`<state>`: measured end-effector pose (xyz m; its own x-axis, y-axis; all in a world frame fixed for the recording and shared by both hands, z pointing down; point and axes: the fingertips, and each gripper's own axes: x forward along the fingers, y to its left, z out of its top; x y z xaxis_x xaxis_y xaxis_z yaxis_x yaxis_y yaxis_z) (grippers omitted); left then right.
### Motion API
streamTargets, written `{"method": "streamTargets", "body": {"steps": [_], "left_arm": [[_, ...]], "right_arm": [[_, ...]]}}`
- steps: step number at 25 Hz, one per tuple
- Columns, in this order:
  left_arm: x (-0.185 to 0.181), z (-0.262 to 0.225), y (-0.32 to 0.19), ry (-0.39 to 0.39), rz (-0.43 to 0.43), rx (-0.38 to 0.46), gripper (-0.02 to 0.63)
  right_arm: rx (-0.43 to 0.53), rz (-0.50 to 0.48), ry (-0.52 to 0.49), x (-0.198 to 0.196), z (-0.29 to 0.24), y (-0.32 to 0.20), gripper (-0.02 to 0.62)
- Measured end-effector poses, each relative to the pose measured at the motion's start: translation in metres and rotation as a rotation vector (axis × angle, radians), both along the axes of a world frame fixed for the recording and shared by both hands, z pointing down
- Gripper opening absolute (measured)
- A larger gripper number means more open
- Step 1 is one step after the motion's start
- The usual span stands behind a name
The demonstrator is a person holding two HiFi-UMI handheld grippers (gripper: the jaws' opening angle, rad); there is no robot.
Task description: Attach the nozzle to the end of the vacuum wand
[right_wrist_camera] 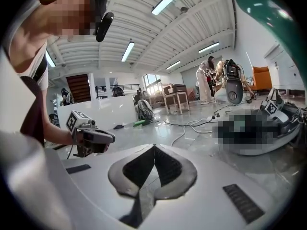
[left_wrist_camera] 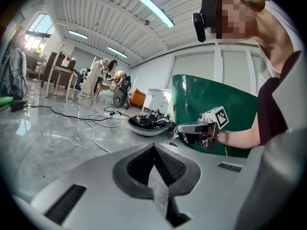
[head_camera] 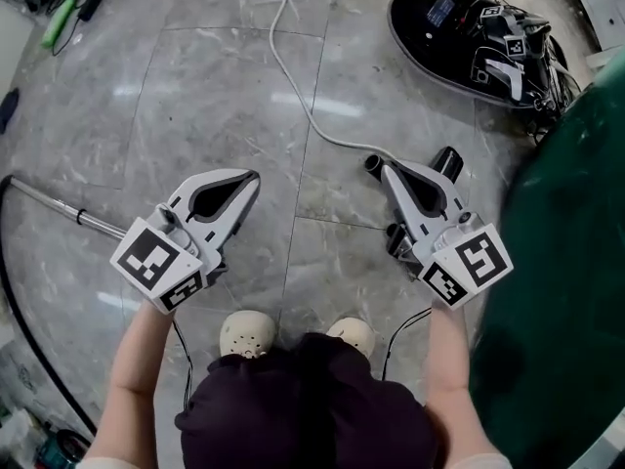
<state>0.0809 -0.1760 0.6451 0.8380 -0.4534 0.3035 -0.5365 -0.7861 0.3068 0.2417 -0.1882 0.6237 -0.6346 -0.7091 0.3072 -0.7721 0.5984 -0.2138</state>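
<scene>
Nearest, pale shoes [head_camera: 246, 332] on the grey floor [head_camera: 215, 96]. Silver wand [head_camera: 59, 206] flat on that floor at the left, its near end hidden behind the left gripper [head_camera: 250, 179]. Fingers of that gripper pressed together, pinching nothing; same for the right gripper [head_camera: 384, 169], a half-hidden black piece [head_camera: 448, 160] just beside it. Farther off, white cable [head_camera: 293, 86]; far right, black tray [head_camera: 415, 52] of gear near a green board [head_camera: 576, 262].

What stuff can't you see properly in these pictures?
1. Vacuum wand: head view, one end hidden behind the left tongs.
2. Black part: head view, mostly behind the right tongs; unclear what it is.
3. Black tray: head view, its contents are too small and tangled.
</scene>
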Motion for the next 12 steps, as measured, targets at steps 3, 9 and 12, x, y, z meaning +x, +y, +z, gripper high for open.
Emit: {"method": "streamTargets", "body": {"steps": [3,9,12], "left_arm": [[-0.008,-0.004,0.004,-0.020,-0.020,0.011,0.003],[-0.013,-0.016,0.013,-0.011,-0.026,-0.006,0.003],[-0.010,-0.009,0.015,-0.017,-0.017,-0.005,0.003]], "right_arm": [[-0.037,0.002,-0.042,0.000,0.011,0.001,0.015],[-0.054,0.000,-0.062,-0.001,0.014,0.005,0.015],[-0.044,-0.021,-0.020,0.001,0.017,0.002,0.015]]}}
